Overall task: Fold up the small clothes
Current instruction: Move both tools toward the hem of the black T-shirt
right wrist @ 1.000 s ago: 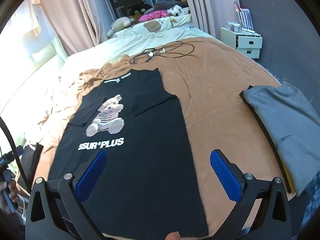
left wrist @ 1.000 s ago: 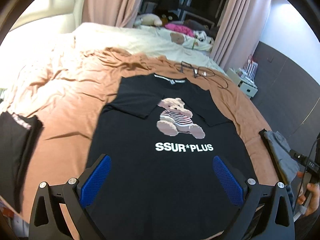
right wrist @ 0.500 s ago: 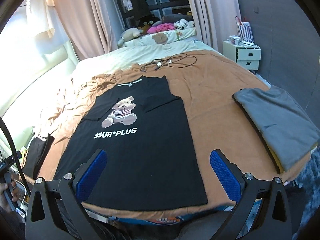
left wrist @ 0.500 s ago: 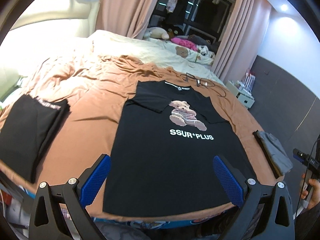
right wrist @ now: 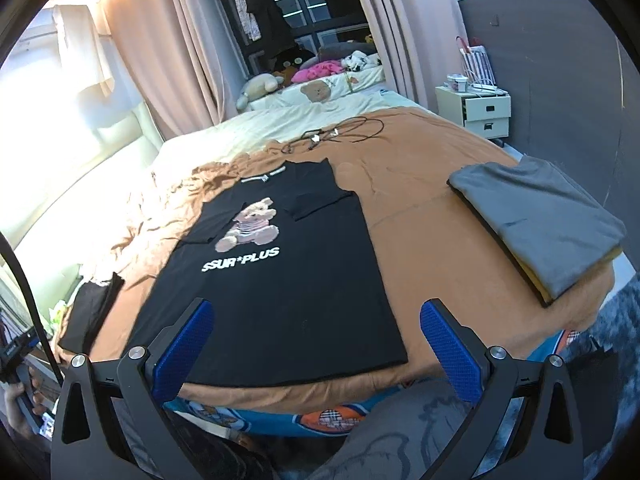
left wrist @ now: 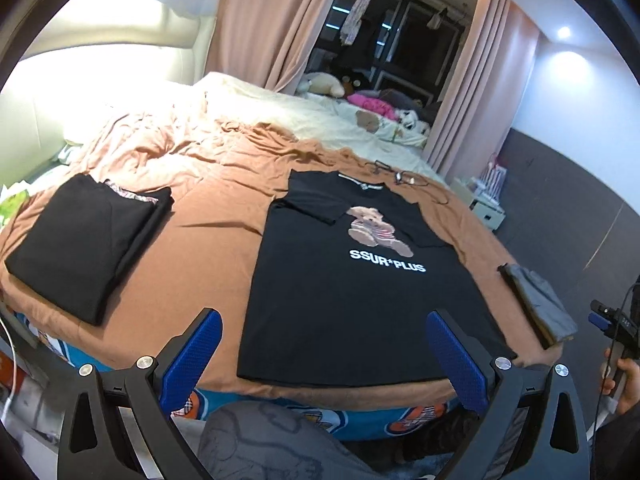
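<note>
Both grippers have pulled back off the bed since a second ago; the bed edge now shows in both views. Left gripper [left wrist: 324,354] spread wide, holding nothing. Right gripper [right wrist: 318,344] likewise. Black bear-print T-shirt [left wrist: 352,292] lies flat on the brown blanket [left wrist: 200,240], sleeves folded in, between a folded black garment [left wrist: 80,240] and a folded grey stack [right wrist: 540,220].

A home bedroom: a wide bed [left wrist: 224,216], pink curtains [right wrist: 168,60], plush toys [right wrist: 258,88] and a nightstand [right wrist: 478,110].
</note>
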`<state>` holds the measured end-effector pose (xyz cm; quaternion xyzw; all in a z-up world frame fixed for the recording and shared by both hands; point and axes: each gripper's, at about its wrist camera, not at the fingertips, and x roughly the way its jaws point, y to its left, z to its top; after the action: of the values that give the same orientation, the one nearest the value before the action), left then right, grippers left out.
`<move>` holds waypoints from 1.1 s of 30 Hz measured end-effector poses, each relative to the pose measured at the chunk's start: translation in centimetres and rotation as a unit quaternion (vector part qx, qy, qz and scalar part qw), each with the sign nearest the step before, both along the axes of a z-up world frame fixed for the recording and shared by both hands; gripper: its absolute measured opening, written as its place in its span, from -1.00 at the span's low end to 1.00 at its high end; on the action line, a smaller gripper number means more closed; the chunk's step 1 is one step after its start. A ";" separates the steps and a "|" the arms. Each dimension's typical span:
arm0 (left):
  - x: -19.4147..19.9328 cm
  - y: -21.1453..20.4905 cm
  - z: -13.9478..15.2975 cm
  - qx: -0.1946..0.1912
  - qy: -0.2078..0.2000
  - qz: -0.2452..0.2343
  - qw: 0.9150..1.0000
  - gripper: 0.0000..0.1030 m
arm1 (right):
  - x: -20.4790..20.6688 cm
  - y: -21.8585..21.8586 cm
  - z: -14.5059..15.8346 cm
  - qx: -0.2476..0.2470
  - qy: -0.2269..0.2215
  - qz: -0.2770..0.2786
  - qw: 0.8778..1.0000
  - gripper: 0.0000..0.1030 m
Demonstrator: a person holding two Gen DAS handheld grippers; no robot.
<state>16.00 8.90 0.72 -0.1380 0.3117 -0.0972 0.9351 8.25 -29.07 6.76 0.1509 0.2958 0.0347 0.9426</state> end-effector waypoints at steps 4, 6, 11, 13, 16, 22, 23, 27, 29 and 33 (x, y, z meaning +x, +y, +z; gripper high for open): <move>-1.5 0.7 -1.0 -0.011 0.005 -0.010 1.000 0.99 | -1.8 0.0 0.1 -0.019 -0.006 -0.002 1.000 1.00; -2.0 1.0 -1.5 -0.014 0.007 -0.012 1.000 0.99 | -2.4 0.2 -0.3 -0.024 -0.010 0.008 1.000 1.00; -3.2 1.9 -2.4 0.000 0.009 -0.008 1.000 0.99 | -2.8 -0.2 -1.9 -0.027 0.006 0.007 1.000 1.00; -3.7 2.3 -2.7 0.012 0.007 -0.008 1.000 0.99 | -2.7 -0.3 -2.3 -0.037 0.003 0.000 0.999 1.00; -4.4 3.0 -3.6 0.026 0.006 0.009 1.000 0.99 | -2.7 -0.1 -3.0 -0.045 0.005 0.005 0.999 1.00; -4.2 4.5 -4.7 0.004 0.013 0.023 1.000 0.99 | -2.3 -0.3 -4.2 -0.035 0.010 0.008 0.999 1.00; -3.9 4.5 -4.9 0.003 0.013 0.021 1.000 0.99 | -2.1 -0.5 -4.5 -0.028 0.008 0.011 1.000 1.00; -2.8 4.7 -6.2 -0.011 0.022 0.016 1.000 0.99 | -1.3 -1.4 -5.8 -0.016 0.015 0.021 1.000 1.00; -1.7 4.7 -7.3 -0.017 0.030 0.014 0.999 0.99 | -0.5 -2.1 -6.8 -0.005 0.029 0.020 0.999 1.00; 0.2 5.1 -9.7 -0.048 0.054 0.021 0.997 0.99 | 1.6 -3.2 -8.5 0.027 0.048 0.018 0.998 0.74</move>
<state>16.16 13.95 -9.02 -0.1945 0.3538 -0.0847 0.9109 9.87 -32.27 -1.73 0.1727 0.3426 0.0529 0.9220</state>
